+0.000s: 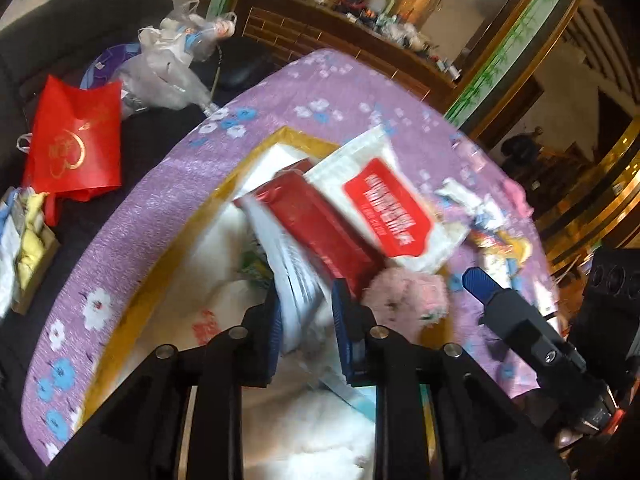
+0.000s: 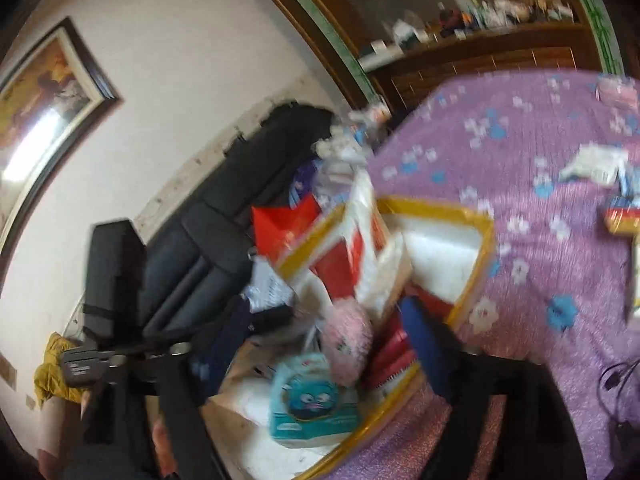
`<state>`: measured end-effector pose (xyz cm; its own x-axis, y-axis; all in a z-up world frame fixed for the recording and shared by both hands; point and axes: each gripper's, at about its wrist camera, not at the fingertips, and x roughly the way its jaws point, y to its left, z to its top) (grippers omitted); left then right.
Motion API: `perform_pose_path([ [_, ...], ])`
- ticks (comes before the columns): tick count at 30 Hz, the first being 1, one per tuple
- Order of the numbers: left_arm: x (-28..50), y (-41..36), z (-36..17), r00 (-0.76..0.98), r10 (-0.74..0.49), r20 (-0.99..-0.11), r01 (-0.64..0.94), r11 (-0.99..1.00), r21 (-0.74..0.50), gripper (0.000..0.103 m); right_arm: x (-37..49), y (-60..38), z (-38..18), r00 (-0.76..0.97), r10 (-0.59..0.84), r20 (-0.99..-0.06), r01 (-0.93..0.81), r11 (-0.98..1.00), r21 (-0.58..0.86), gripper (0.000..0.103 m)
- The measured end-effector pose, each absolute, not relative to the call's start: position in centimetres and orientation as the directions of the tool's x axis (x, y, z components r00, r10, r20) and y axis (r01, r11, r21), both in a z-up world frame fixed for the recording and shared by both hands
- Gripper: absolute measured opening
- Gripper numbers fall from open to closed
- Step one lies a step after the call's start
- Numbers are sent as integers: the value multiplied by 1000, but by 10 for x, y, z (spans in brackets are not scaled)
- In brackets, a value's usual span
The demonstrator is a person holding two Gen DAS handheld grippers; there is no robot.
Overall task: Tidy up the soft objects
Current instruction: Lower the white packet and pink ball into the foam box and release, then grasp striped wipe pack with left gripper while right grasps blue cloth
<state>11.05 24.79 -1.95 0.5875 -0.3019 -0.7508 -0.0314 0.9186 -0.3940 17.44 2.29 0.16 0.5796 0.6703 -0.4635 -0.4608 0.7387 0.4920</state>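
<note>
Left gripper (image 1: 306, 312) pinching tissue pack (image 1: 294, 280) over yellow-rimmed box (image 1: 256, 152); right gripper (image 2: 320, 340) spread, empty. Packing step; next, lower and let go.

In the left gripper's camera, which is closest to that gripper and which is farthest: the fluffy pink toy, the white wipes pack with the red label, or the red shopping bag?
1. Fluffy pink toy, just right of the left gripper.
2. White wipes pack with the red label, beyond it, over the gold-edged box.
3. Red shopping bag, far left, off the purple cloth.
</note>
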Motion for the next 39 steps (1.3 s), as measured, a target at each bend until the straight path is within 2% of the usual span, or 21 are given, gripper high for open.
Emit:
perform_pose_path([
  [2,102,245,-11,624,-277,-731,-34,925,-380,32,165,17,8,580,684,-442,-471,724,504,83],
  [4,86,240,-1,688,-204,-696,-71,936,-344,68,154,9,15,579,704,-412,-486,703,519,83],
  [5,82,238,1,706,-180,-685,-88,937,-337,69,145,4,20,583,706,-402,-488,700,521,83],
  [8,64,223,11,749,-130,-650,-120,938,-326,69,123,-26,20,587,710,-390,-471,691,548,83],
  [10,53,203,21,780,-143,-609,-76,944,-320,69,113,-50,20,590,707,-389,-449,688,570,83],
  [14,46,152,43,814,-175,-554,61,974,-217,69,104,-109,34,613,674,-412,-404,716,569,83],
  [17,54,112,48,763,-278,-583,200,960,-197,69,103,-159,53,673,590,-446,-351,786,509,83],
  [18,60,102,47,736,-309,-603,229,951,-208,69,104,-176,58,697,553,-456,-326,811,486,86],
  [19,65,95,48,718,-329,-613,245,944,-220,69,109,-190,60,707,528,-470,-309,829,466,88],
  [22,85,76,43,657,-396,-641,281,918,-279,69,132,-231,58,731,446,-517,-222,872,437,88],
  [26,115,57,27,567,-448,-692,274,894,-355,69,178,-264,27,688,449,-570,-147,855,496,75],
  [28,129,49,21,542,-452,-708,266,892,-365,69,193,-270,4,652,471,-594,-114,836,536,59],
  [29,136,45,19,531,-454,-716,263,891,-369,69,203,-272,-10,625,493,-606,-101,820,563,57],
  [31,150,36,11,504,-454,-734,257,891,-375,69,215,-271,-25,595,467,-654,-61,838,542,44],
  [35,189,16,-4,450,-472,-758,250,882,-401,69,230,-266,-29,568,501,-653,-84,825,559,41],
  [39,230,-1,-19,421,-459,-782,226,888,-400,69,229,-261,-34,551,466,-692,-73,853,517,41],
])
